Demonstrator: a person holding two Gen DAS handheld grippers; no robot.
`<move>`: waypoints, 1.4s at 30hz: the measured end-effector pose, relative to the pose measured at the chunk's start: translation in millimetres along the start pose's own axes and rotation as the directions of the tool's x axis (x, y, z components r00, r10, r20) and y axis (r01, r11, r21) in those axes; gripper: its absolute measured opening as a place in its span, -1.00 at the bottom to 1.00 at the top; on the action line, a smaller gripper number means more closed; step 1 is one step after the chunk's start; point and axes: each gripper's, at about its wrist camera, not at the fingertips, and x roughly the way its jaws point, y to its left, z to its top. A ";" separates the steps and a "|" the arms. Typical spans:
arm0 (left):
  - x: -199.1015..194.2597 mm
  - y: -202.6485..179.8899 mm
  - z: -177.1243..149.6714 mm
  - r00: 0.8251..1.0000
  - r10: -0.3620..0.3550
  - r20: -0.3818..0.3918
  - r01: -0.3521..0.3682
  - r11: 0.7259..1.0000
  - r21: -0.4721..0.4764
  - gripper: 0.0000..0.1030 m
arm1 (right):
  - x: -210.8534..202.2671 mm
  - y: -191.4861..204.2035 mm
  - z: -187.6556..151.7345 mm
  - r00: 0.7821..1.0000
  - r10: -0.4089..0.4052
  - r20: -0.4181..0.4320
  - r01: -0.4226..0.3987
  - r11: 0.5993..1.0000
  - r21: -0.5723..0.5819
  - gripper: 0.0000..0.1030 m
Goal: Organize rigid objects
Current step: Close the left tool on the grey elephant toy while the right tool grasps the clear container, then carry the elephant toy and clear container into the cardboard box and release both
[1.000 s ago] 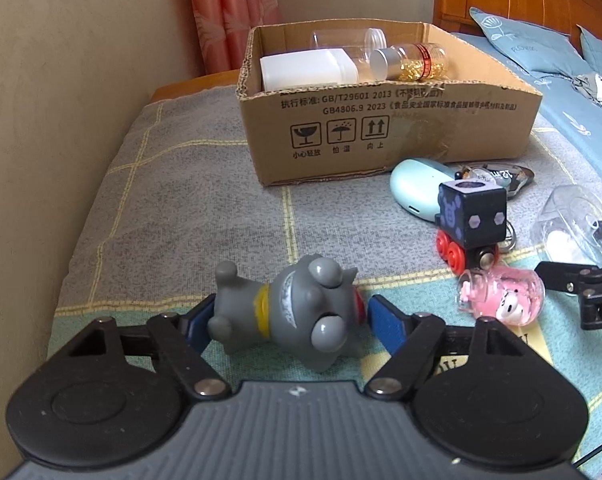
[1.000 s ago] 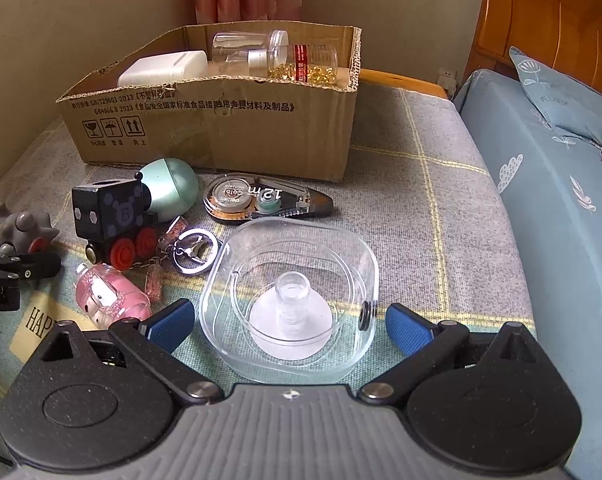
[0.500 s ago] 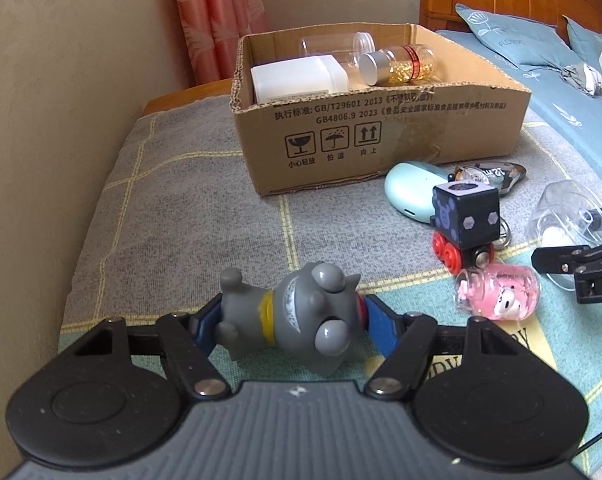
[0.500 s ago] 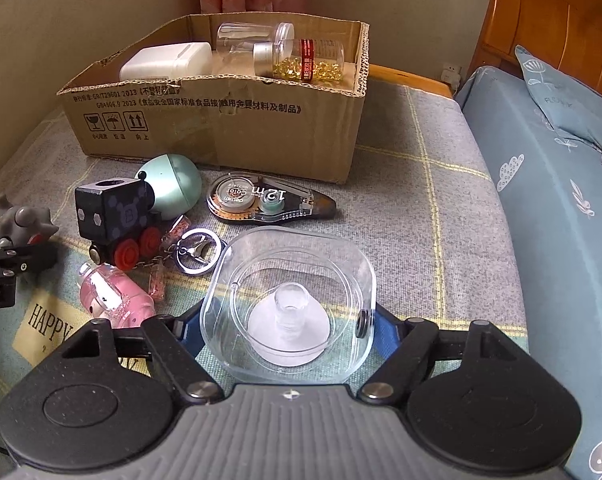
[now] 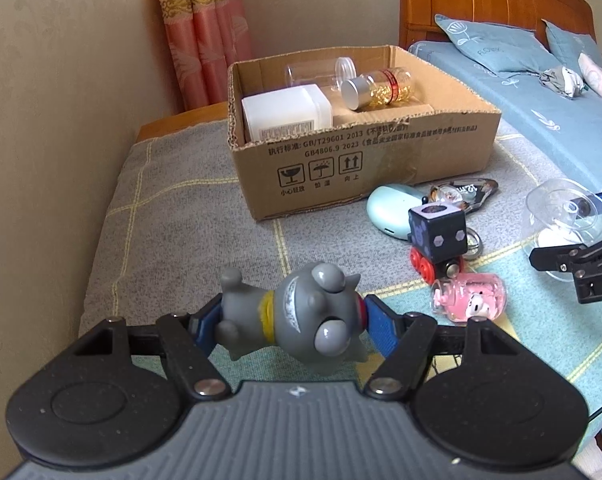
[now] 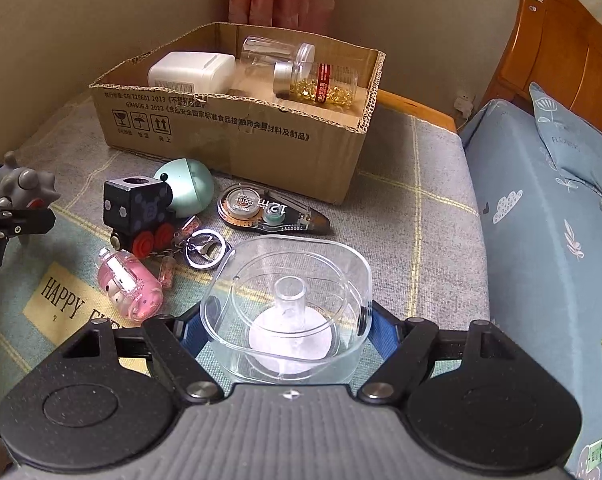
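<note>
A grey toy figure [image 5: 309, 320] with a yellow collar lies sideways between the blue pads of my left gripper [image 5: 291, 314], which is shut on it, a little above the blanket. The same toy [image 6: 25, 184] shows at the left edge of the right wrist view. My right gripper [image 6: 283, 320] is shut on a clear square plastic container [image 6: 293, 264] with a small tube in its middle. Behind stands an open cardboard box [image 5: 381, 160] holding a white container [image 5: 285, 114], a clear jar [image 5: 317, 74] and a bottle of yellow capsules [image 5: 381, 88].
On the checked blanket between the grippers and the box lie a mint egg-shaped case [image 6: 189, 190], a black toy train [image 6: 135, 208], a pink pig bottle keychain [image 6: 129, 284], a key ring [image 6: 205, 248] and a correction tape [image 6: 269, 210]. A wall runs along the left; a blue bed lies to the right.
Both grippers' jaws have closed in, the left onto the grey toy and the right onto the clear container. The left gripper has risen a little with the toy.
</note>
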 end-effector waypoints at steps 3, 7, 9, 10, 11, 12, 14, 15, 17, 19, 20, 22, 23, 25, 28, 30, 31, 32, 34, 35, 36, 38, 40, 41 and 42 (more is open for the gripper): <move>-6.1 1.2 1.3 1.000 -0.003 0.015 0.003 1.000 0.001 0.38 | -7.2 0.7 3.9 1.000 -0.007 0.014 0.008 1.000 -0.024 0.60; -12.6 4.3 3.6 1.000 -0.007 0.028 0.007 1.000 -0.002 0.38 | -19.3 1.6 13.5 0.999 -0.014 0.047 0.016 0.998 -0.056 0.59; -15.9 5.9 4.8 0.999 -0.007 0.038 0.008 1.000 -0.005 0.38 | -24.9 1.8 20.1 0.998 -0.011 0.065 0.016 0.997 -0.070 0.59; -17.9 7.0 4.9 0.999 -0.007 0.042 0.007 1.000 -0.007 0.38 | -27.5 1.8 24.0 0.997 -0.009 0.076 0.015 0.997 -0.076 0.60; -19.5 8.0 5.0 0.999 -0.006 0.048 0.007 1.000 -0.010 0.38 | -29.8 1.8 28.5 0.996 -0.007 0.086 0.014 0.997 -0.081 0.60; -21.0 9.1 5.1 0.999 -0.005 0.053 0.006 1.000 -0.013 0.38 | -32.1 1.8 34.0 0.995 -0.001 0.095 0.010 0.996 -0.087 0.60; -23.9 11.3 5.2 0.998 -0.002 0.062 0.004 1.000 -0.022 0.38 | -36.1 2.2 46.5 0.993 0.013 0.116 -0.002 0.995 -0.096 0.60; -25.3 12.4 5.1 0.998 -0.003 0.066 0.004 1.000 -0.025 0.38 | -38.5 2.0 53.7 0.991 0.020 0.130 -0.007 0.995 -0.101 0.59; -28.3 15.0 4.7 0.997 -0.002 0.077 0.005 1.000 -0.031 0.38 | -42.5 1.9 68.5 0.987 0.030 0.159 -0.012 0.994 -0.111 0.59; -32.1 17.6 4.3 0.996 0.003 0.091 0.001 0.999 -0.040 0.38 | -44.2 0.8 85.3 0.982 0.041 0.184 -0.019 0.993 -0.121 0.60; -34.0 19.2 4.2 0.995 0.004 0.097 0.000 0.999 -0.046 0.38 | -43.4 0.5 93.9 0.981 0.047 0.190 -0.024 0.992 -0.123 0.60; -37.3 22.3 3.8 0.994 0.010 0.106 -0.004 0.998 -0.059 0.38 | -40.0 -1.8 110.9 0.979 0.062 0.196 -0.039 0.992 -0.118 0.60; -38.9 23.7 3.5 0.994 0.015 0.111 -0.008 0.998 -0.063 0.38 | -37.2 -2.6 118.8 0.978 0.071 0.198 -0.048 0.992 -0.116 0.60; -41.1 27.2 2.9 0.993 0.024 0.116 -0.016 0.997 -0.071 0.38 | -29.9 -3.3 132.7 0.977 0.084 0.196 -0.062 0.991 -0.115 0.59; -43.2 32.5 2.4 0.992 0.032 0.121 -0.022 0.996 -0.082 0.38 | -14.2 -4.1 150.8 0.980 0.086 0.177 -0.069 0.992 -0.101 0.60; -44.2 35.2 2.4 0.992 0.040 0.123 -0.029 0.996 -0.089 0.38 | -2.3 -4.8 159.0 0.983 0.082 0.166 -0.069 0.994 -0.084 0.60; -44.3 36.4 2.0 0.992 0.042 0.123 -0.031 0.995 -0.092 0.38 | 3.5 -5.2 162.1 0.984 0.074 0.161 -0.062 0.995 -0.075 0.60; -44.4 37.7 1.7 0.991 0.044 0.123 -0.032 0.995 -0.096 0.38 | 8.9 -5.6 164.5 0.986 0.066 0.156 -0.056 0.996 -0.067 0.60; -44.1 40.2 0.8 0.991 0.047 0.122 -0.035 0.994 -0.100 0.38 | 19.2 -7.5 166.5 0.986 0.067 0.151 -0.060 0.997 -0.051 0.75; -43.8 41.0 0.4 0.992 0.049 0.120 -0.037 0.994 -0.101 0.38 | 22.5 -8.8 167.0 0.986 0.073 0.148 -0.067 0.997 -0.045 0.89; -43.3 41.7 0.1 0.992 0.049 0.118 -0.037 0.994 -0.102 0.38 | 24.4 -10.8 166.6 0.985 0.083 0.152 -0.078 0.996 -0.036 0.93; -42.7 43.0 -0.6 0.992 0.047 0.115 -0.036 0.994 -0.103 0.38 | 24.2 -12.3 163.4 0.983 0.101 0.155 -0.099 0.995 -0.021 1.00; -41.6 42.6 -0.9 0.993 0.044 0.111 -0.033 0.995 -0.099 0.38 | 21.9 -13.0 159.7 0.982 0.095 0.162 -0.094 0.996 -0.013 1.00; -41.0 42.0 -1.0 0.993 0.043 0.110 -0.032 0.995 -0.096 0.38 | 20.8 -13.0 157.6 0.983 0.091 0.162 -0.090 0.996 -0.015 1.00; -40.7 41.3 -0.9 0.993 0.040 0.110 -0.030 0.995 -0.093 0.38 | 19.5 -13.2 156.6 0.983 0.091 0.158 -0.089 0.996 -0.017 1.00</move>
